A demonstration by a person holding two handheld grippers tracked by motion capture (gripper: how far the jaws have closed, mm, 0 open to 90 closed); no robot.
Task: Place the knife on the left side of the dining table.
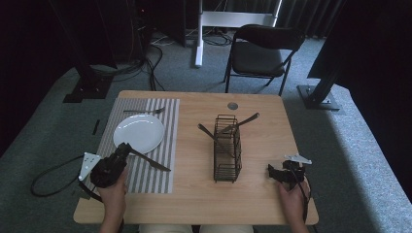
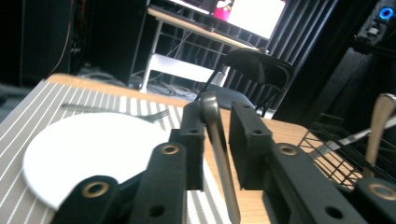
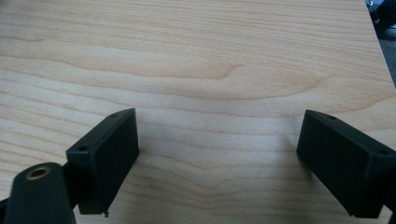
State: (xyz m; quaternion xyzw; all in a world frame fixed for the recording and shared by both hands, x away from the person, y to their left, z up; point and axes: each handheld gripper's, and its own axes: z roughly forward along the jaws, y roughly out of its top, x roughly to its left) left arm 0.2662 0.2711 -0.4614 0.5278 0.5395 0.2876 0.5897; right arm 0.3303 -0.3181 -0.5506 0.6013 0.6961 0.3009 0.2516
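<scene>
- Left gripper (image 1: 124,148), lower left of the high view, over the striped placemat (image 1: 158,175). A knife (image 1: 149,160) sits in its jaws, lying just right of the white plate (image 1: 139,132), blade end toward the frame's centre.
- Left gripper view: the knife's metal handle (image 2: 218,149) runs up the narrow gap between the two black jaws. It lies against the left pad; a sliver of space shows at the right pad. Jaws nearly closed, no firm clamp visible. Whether the knife rests on the placemat cannot be told.
- The knife's lower part is cut off by the bottom edge of that view, and the gripper hides its handle end in the high view.
- Right gripper (image 1: 273,172), lower right of the high view, on bare wooden table (image 1: 194,194), held in the person's right hand (image 1: 293,195). Right gripper view: jaws spread wide, nothing between them but wood grain.
- Fork (image 1: 144,111) lies on the placemat above the plate, near the mat's top edge.
- Black wire cutlery basket (image 1: 227,150) stands at the table's centre, with two utensils leaning out, one handle (image 1: 210,132) to the left, one (image 1: 244,121) to the upper right. Their kind is hard to make out.
- In the left gripper view the basket and a blurred spoon-like handle (image 2: 377,126) are cut off at the right edge.
- Folding chair (image 1: 260,53) beyond the table's far edge; background dark.
</scene>
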